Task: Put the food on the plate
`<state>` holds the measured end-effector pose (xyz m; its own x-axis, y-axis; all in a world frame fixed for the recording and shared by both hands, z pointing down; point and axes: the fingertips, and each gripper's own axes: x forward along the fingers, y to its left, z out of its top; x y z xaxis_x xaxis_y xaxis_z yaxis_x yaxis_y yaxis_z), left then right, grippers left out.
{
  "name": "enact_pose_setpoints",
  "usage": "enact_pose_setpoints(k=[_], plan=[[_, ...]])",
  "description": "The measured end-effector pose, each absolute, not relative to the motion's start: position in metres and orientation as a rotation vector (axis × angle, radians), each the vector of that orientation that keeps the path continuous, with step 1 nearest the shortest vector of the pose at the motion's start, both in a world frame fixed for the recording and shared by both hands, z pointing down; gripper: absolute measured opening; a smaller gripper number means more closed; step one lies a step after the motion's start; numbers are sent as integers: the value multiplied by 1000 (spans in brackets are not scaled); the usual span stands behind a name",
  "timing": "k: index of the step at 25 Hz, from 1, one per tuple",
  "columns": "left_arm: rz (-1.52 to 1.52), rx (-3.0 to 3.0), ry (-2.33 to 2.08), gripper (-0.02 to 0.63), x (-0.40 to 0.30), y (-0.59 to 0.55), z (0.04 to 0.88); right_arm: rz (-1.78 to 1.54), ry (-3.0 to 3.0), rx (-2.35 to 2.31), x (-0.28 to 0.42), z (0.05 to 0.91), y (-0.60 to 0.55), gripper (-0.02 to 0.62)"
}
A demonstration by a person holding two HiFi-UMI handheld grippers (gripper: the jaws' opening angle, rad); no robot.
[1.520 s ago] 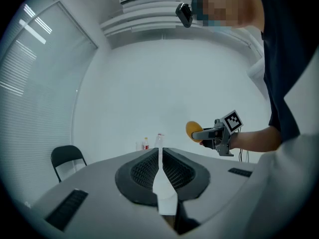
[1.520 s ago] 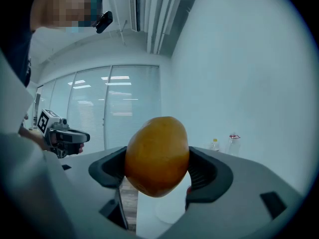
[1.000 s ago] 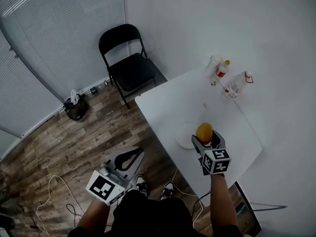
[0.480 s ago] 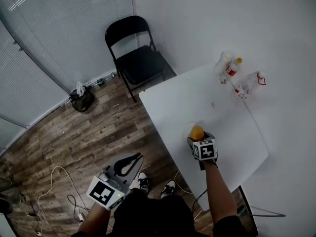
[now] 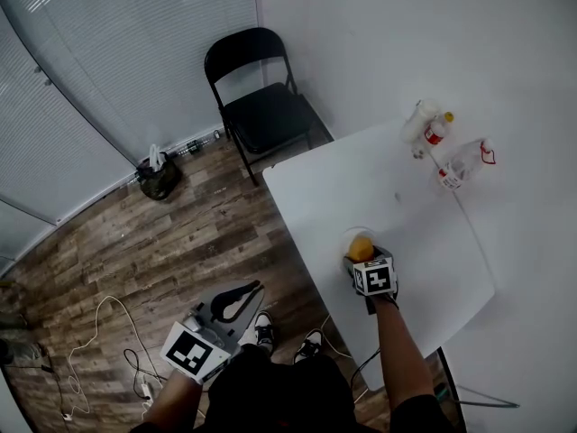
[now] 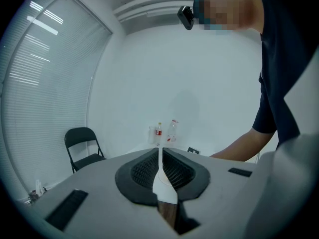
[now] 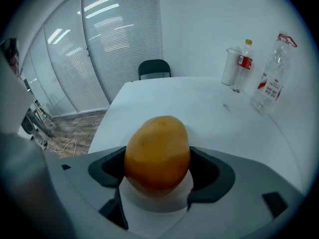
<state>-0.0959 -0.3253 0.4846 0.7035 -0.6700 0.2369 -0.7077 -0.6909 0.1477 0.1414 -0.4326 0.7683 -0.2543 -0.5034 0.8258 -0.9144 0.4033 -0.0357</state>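
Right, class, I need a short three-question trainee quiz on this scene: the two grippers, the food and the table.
1. True or false: the left gripper grips something.
2. The right gripper is shut on: A a spoon, B the orange-brown food, C a sponge.
3. Fill in: a black ____ stands on the floor beyond the table.
Key: 1 false, its jaws are together with nothing between them; 2 B; 3 chair.

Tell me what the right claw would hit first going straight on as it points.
The right claw, shut on the orange-brown potato, points low over the round white plate. It would probably meet that plate or the white table past it; depth is unclear.
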Motion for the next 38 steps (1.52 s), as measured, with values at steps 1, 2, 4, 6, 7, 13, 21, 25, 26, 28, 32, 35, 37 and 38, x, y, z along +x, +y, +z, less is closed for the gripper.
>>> enact_pose_setpoints(k=[1,2,4,6,7,13,21,25,26,28,32,35,37,38], plan=[[242,2687,-1110,43,-98,-326,484,685,-1903,1214,141,769,-433,376],[243,2692,-1117,43,-100,-327,484,685,-1906,1216,141,769,-434,376],[242,2703,-1127,43,-102,-329,484,674,-1908,1221,142,770,-435,377],[242,2703,-1132,43,-102,-330,484,660,-1910,1230,145,765,-435,377],[237,2695,-1131,42,-101,-330,483,655,-1917,1238,146,760,-435,377],[196,2733,-1109,43,-99,-328,469,563,-2060,1389,148,678,-432,380],[91,2856,-1028,43,-72,-316,428,256,-2397,1669,145,493,-382,325],[59,2919,-1003,41,-57,-308,406,101,-2446,1832,159,427,-345,73],[52,2930,-996,43,-53,-306,402,79,-2461,1866,164,415,-336,51],[27,2950,-974,43,-44,-302,389,42,-2478,1914,172,396,-320,34],[-26,3006,-957,43,-34,-291,367,-94,-2501,1936,173,358,-285,21],[-47,3026,-946,41,-28,-283,356,-231,-2493,1911,169,335,-262,20],[-84,3044,-921,43,-24,-278,349,-304,-2498,1884,164,325,-252,20],[-94,3054,-917,43,-23,-276,348,-320,-2508,1873,162,322,-248,21]])
